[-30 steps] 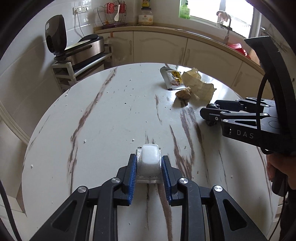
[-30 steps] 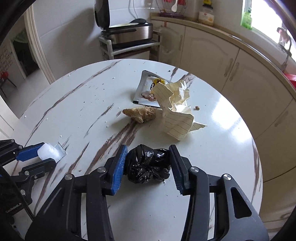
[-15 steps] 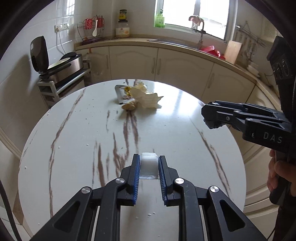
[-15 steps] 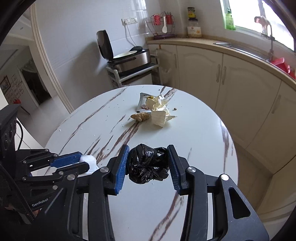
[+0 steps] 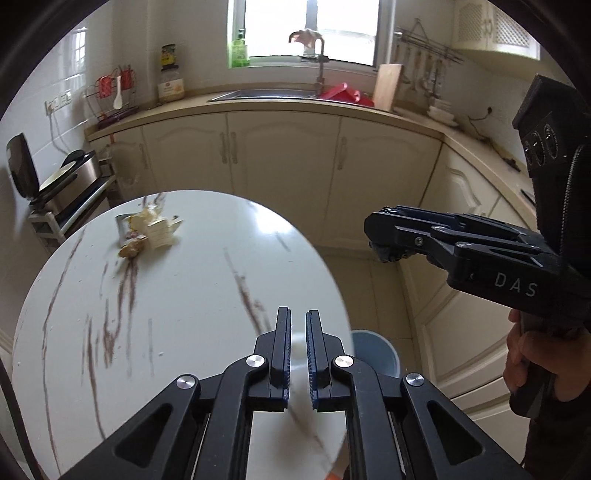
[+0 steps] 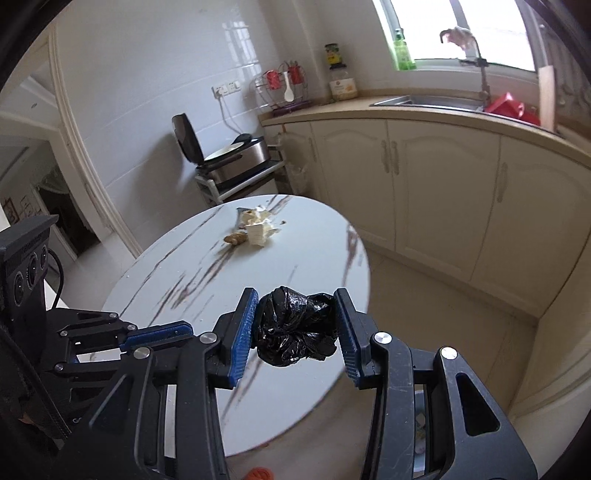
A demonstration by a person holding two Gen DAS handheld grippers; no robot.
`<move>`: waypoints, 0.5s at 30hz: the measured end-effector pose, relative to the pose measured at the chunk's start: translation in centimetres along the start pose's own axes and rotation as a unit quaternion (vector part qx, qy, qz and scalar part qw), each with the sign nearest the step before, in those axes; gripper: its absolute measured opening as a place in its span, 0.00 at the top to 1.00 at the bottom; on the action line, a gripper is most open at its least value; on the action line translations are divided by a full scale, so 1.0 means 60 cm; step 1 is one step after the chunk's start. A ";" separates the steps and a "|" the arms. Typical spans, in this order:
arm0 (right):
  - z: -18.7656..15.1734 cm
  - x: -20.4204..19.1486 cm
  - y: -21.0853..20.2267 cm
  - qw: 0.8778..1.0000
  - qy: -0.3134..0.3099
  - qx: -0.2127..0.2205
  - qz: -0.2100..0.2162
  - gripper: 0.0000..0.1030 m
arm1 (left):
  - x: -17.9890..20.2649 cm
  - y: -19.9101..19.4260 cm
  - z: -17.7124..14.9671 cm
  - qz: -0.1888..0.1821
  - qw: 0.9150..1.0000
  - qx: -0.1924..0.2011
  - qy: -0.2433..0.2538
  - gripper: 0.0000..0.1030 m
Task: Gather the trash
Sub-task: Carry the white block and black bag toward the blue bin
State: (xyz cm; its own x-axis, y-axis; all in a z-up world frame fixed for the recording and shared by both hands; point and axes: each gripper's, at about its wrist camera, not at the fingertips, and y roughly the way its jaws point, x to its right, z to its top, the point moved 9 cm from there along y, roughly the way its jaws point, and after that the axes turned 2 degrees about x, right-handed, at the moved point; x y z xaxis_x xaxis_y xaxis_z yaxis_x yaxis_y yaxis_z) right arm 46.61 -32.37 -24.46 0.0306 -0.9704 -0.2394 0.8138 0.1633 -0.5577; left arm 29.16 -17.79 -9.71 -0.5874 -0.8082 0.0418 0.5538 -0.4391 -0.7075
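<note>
A round white table (image 5: pixel 192 295) with brown marble-like streaks carried the things. Near its far edge lay a small cluster: a silver snack wrapper (image 5: pixel 122 223) farthest back, crumpled lined yellow paper (image 5: pixel 160 230) just in front of it, and a brown knobbly lump (image 5: pixel 130 251) touching the paper on the side toward the table's middle. A tiny brown crumb (image 6: pixel 282 222) sat just beside the paper. On the floor (image 6: pixel 443 317) beside the table's near edge stood a pale blue bin (image 5: pixel 376 350).

Daylight came from the window (image 5: pixel 310 29) at twelve o'clock, blown out white. The table (image 5: pixel 184 295) showed glare and motion blur. Fisheye bending darkened every edge.
</note>
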 end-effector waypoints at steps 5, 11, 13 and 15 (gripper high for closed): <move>-0.042 0.116 -0.031 0.998 0.036 0.000 -0.044 0.62 | 0.112 0.097 0.033 -0.030 0.999 -0.030 0.030 0.96; -0.114 0.232 -0.028 0.993 0.097 -0.021 -0.061 0.62 | 0.183 0.169 0.053 -0.003 0.996 -0.047 0.076 0.96; -0.133 0.249 -0.028 0.992 0.102 -0.024 -0.065 0.62 | 0.176 0.152 0.061 0.002 0.996 -0.030 0.081 0.95; -0.151 0.256 -0.024 0.991 0.119 -0.024 -0.052 0.62 | 0.152 0.136 0.060 0.014 0.996 -0.030 0.081 0.91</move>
State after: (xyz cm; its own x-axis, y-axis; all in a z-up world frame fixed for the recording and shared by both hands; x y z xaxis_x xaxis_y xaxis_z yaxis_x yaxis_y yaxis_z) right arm 40.64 -45.93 -34.51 -0.1950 -0.9140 -0.3558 0.7762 0.0780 -0.6256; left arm 30.43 -30.17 -12.59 -0.6620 -0.7442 -0.0889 0.5381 -0.3894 -0.7476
